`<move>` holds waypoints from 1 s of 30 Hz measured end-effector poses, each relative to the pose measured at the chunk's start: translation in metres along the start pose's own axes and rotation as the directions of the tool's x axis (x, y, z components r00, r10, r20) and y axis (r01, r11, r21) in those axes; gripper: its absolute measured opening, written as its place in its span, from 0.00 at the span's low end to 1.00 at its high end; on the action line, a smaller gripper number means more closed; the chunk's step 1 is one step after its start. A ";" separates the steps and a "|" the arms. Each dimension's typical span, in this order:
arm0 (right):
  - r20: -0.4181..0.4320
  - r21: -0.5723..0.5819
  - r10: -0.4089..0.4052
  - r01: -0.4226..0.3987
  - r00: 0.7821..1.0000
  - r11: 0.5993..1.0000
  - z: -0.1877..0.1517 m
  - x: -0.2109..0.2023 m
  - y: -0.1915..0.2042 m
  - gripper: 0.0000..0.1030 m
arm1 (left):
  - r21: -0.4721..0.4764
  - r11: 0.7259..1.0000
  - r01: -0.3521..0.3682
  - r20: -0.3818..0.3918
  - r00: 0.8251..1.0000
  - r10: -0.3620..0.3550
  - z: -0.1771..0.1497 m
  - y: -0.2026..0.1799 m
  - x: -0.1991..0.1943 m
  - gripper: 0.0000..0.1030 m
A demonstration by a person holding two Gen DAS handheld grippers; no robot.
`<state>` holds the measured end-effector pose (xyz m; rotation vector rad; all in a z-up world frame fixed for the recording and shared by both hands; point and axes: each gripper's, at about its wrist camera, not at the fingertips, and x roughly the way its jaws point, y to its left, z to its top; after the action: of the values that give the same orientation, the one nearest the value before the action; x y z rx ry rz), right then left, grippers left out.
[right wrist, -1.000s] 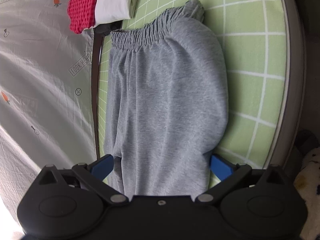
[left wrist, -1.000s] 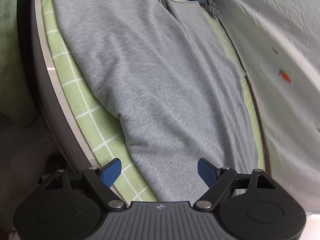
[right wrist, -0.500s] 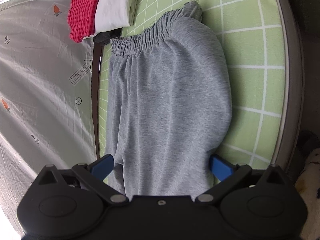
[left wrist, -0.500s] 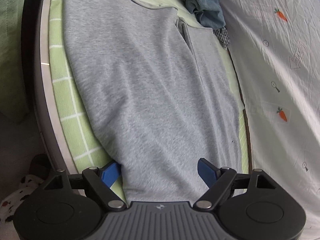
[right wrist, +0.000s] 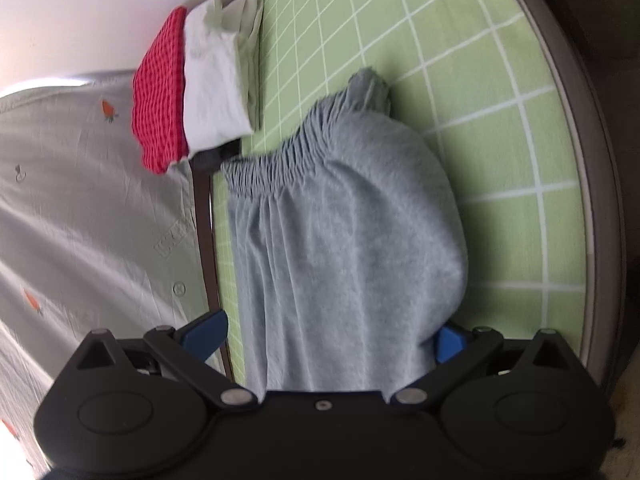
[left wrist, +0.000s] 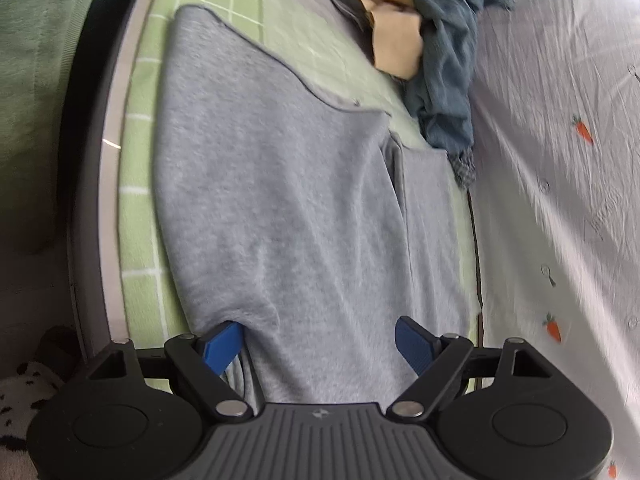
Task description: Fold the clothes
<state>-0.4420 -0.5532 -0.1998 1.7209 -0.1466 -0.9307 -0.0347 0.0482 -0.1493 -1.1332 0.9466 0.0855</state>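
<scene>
Grey jogging trousers (left wrist: 280, 200) lie flat on a green checked mat (left wrist: 136, 184). In the left wrist view the leg hems (left wrist: 248, 40) show at the far end. My left gripper (left wrist: 320, 340) stands open low over the legs, its left pad (left wrist: 222, 346) tucked at the cloth's folded side edge. In the right wrist view the trousers (right wrist: 340, 240) end in a gathered elastic waistband (right wrist: 276, 168). My right gripper (right wrist: 326, 336) is open astride the seat part, with its right pad (right wrist: 448, 344) partly under the cloth.
A blue-grey garment (left wrist: 444, 60) and a tan one (left wrist: 396, 44) lie beyond the hems. A white carrot-print sheet (left wrist: 560, 160) borders the mat (right wrist: 480, 140). A folded red-checked and white stack (right wrist: 188, 96) sits past the waistband. The surface's grey rim (right wrist: 592, 200) runs alongside.
The left gripper has slid along the legs and rolled; the hems and the tan and blue clothes have come into view, and its left pad now meets the cloth's edge. The right view has tilted.
</scene>
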 end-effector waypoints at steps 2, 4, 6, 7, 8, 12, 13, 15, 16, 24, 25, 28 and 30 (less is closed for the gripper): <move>0.012 -0.007 -0.005 0.006 1.000 1.000 0.002 0.000 0.002 1.00 | 0.007 1.000 -0.015 -0.015 1.000 0.015 0.002 -0.001 -0.003 0.81; 0.021 -0.011 -0.009 0.009 1.000 1.000 0.003 0.000 0.003 1.00 | 0.032 0.999 -0.021 -0.047 0.999 0.022 0.001 -0.002 -0.005 0.81; 0.026 -0.011 -0.010 0.010 1.000 1.000 0.002 0.001 0.004 1.00 | 0.051 0.998 -0.027 -0.091 0.995 0.032 -0.005 -0.002 -0.005 0.81; 0.026 -0.014 -0.012 0.013 1.000 1.000 0.002 0.001 0.005 1.00 | 0.052 0.998 -0.030 -0.111 0.993 0.036 -0.009 -0.001 -0.004 0.81; 0.024 -0.019 -0.015 0.015 1.000 1.000 0.003 0.001 0.006 1.00 | 0.051 0.998 -0.032 -0.131 0.991 0.039 -0.013 0.000 -0.004 0.81; 0.014 -0.041 -0.025 0.025 1.000 0.999 0.002 0.003 0.008 1.00 | 0.014 1.000 -0.017 -0.174 0.985 0.019 -0.030 0.007 -0.004 0.81; 0.011 -0.046 -0.027 0.027 1.000 0.999 0.003 0.004 0.009 1.00 | 0.004 1.000 -0.011 -0.180 0.984 0.012 -0.033 0.008 -0.004 0.81; 0.004 -0.057 -0.027 0.027 1.000 0.998 0.003 0.005 0.010 1.00 | -0.009 1.000 0.005 -0.190 0.982 -0.007 -0.038 0.010 -0.003 0.81; 0.000 -0.062 -0.026 0.026 1.000 0.998 0.004 0.005 0.010 1.00 | -0.009 1.000 0.014 -0.194 0.981 -0.016 -0.040 0.010 -0.001 0.81; -0.026 -0.046 0.006 -0.007 1.000 0.999 0.009 0.004 0.004 1.00 | 0.038 0.981 0.189 -0.225 0.958 -0.176 -0.059 -0.007 0.002 0.81; -0.027 -0.038 0.011 -0.013 1.000 0.999 0.009 0.004 0.003 1.00 | 0.037 0.976 0.212 -0.223 0.954 -0.199 -0.059 -0.008 0.001 0.81; -0.029 -0.028 0.023 -0.024 0.999 0.999 0.010 0.003 0.001 1.00 | 0.047 0.980 0.193 -0.210 0.961 -0.179 -0.058 -0.007 0.003 0.82; -0.032 -0.029 0.025 -0.026 0.999 0.999 0.010 0.003 0.001 1.00 | 0.036 0.989 0.146 -0.204 0.969 -0.136 -0.058 -0.002 0.005 0.82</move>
<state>-0.4457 -0.5630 -0.2008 1.7017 -0.1330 -0.8829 -0.0649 -0.0008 -0.1568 -1.1739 1.0379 -0.1712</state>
